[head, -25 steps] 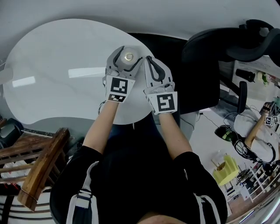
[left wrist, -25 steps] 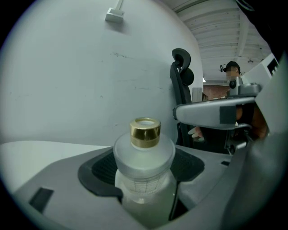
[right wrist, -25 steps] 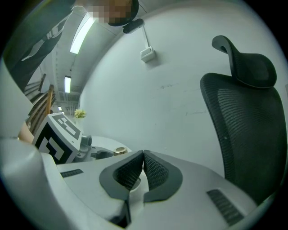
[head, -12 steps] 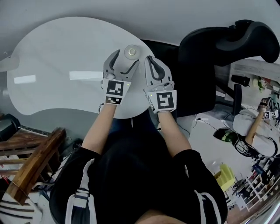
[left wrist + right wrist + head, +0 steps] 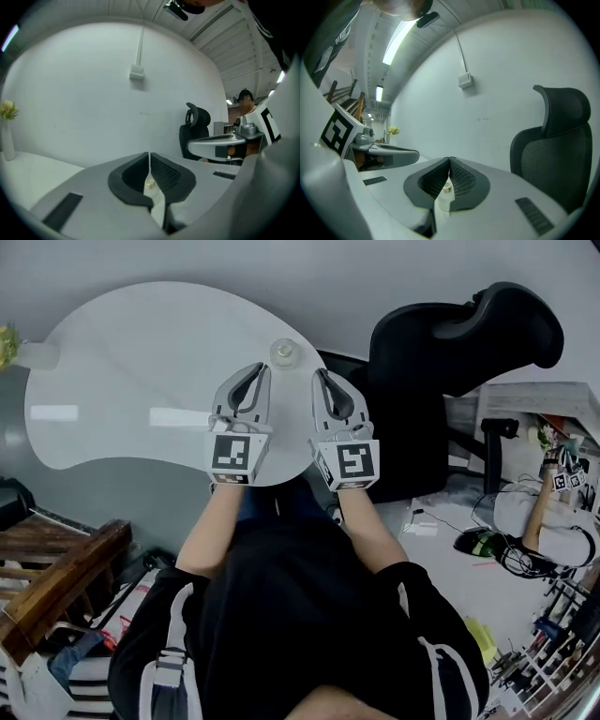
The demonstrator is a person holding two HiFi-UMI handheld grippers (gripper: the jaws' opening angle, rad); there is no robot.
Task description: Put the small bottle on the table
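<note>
Left tongs (image 5: pixel 263 368): I am holding them over the bench (image 5: pixel 131 352) with the jaws together, gripping nothing
Right tongs (image 5: pixel 320 374): I am holding them alongside, jaws likewise meeting at the tips, empty
Small bottle (image 5: pixel 284 352): it is standing upright on the bench near its edge, just beyond both tips and touching neither
Office chair (image 5: pixel 441 352): it is standing beside the bench on my right

Left gripper (image 5: pixel 149 155) jaws closing, tips touching (nothing gripped), small bottle (image 5: pixel 149 183) beyond, black chair (image 5: pixel 194 129)

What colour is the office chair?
The office chair is black; the right gripper view shows it best.
</note>
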